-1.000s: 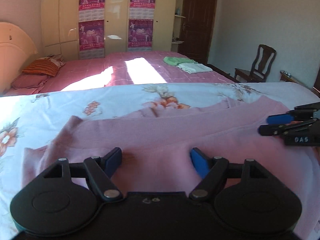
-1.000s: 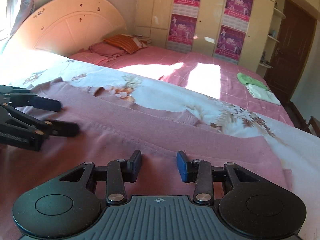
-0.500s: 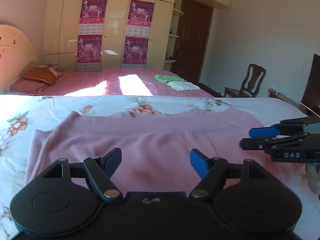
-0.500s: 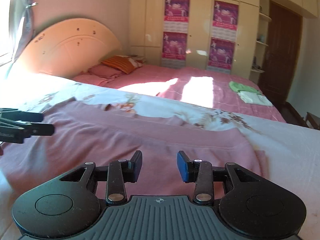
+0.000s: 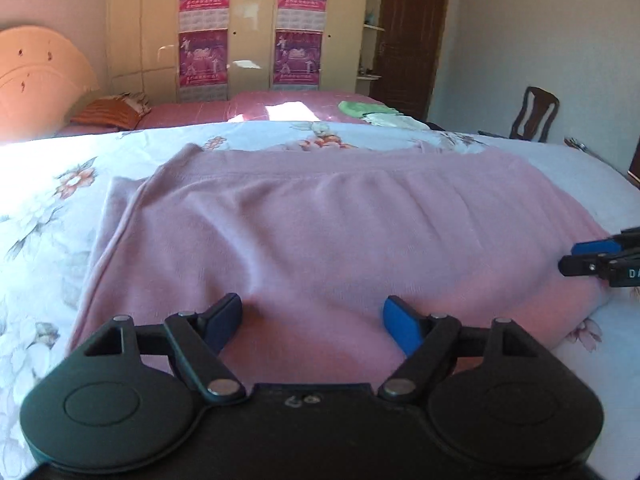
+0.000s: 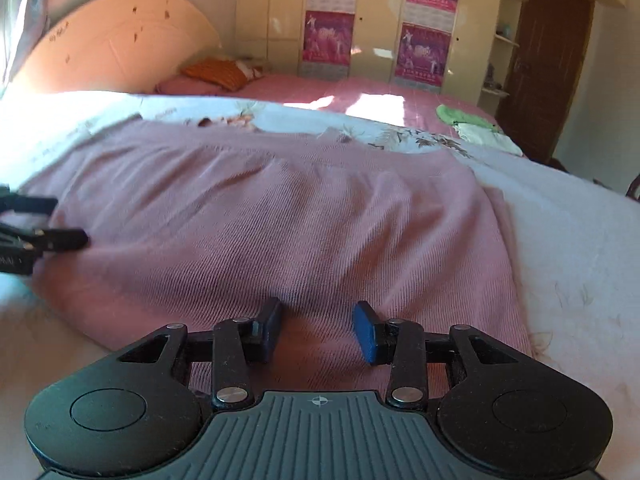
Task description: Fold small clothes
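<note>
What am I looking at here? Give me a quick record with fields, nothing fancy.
place: bedroom
surface: bed with floral sheet
garment: pink top, spread flat on the sheet
left claw: open, over the top's near edge, holding nothing
right claw: open, over the top's near edge, holding nothing
far bed: pink cover, orange pillow, folded green cloth and white cloth
back wall: cream wardrobe with purple posters, brown door
chair: wooden, at the right wall

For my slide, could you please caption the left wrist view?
Open left gripper poised over a pink garment spread on a floral bedsheet, right gripper at its far edge.
</note>
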Demonstrator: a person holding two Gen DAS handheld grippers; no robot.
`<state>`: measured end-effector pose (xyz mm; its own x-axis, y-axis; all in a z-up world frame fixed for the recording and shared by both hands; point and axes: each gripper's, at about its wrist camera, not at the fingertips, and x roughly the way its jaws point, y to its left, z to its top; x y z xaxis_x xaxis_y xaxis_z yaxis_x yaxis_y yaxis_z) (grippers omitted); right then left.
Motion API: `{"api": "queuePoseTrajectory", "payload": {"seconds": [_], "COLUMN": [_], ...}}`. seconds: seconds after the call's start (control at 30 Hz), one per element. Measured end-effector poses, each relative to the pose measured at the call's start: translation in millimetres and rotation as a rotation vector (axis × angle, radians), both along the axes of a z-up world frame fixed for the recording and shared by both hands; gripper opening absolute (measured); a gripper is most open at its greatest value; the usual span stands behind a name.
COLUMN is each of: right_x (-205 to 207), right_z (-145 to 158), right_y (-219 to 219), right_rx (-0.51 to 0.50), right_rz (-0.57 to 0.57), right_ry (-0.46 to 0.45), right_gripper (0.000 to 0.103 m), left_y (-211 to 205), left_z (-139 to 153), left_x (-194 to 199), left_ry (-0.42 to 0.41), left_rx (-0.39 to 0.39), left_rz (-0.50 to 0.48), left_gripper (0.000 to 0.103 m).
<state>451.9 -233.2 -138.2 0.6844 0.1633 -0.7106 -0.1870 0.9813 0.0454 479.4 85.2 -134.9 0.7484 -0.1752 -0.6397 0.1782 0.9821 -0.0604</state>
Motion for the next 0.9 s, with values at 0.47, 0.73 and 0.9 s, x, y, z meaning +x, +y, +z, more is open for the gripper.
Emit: {"api": "queuePoseTrajectory", "payload": {"seconds": [0.47, 0.73, 0.9], "right_x": [-33, -45, -55], "right_z": [18, 17, 8], "right_y": [-86, -77, -85], "right_rx": [0.024, -0.106, -0.159], "right_rz": [-0.198, -0.131, -0.103], "right_ry": [0.033, 0.042, 0.06], "right_gripper": [0.039, 0.003, 0.003], "left_y": [41, 45, 48], "left_z": [10, 12, 8], "left_x": [-40, -41, -42], "left_ry": [0.016, 0.032, 0.032], "left_rx": [0.068, 0.094, 0.125], "left_rz": [0.079, 0.081, 0.074], "left_gripper": [0.077, 0.078, 0.079]}}
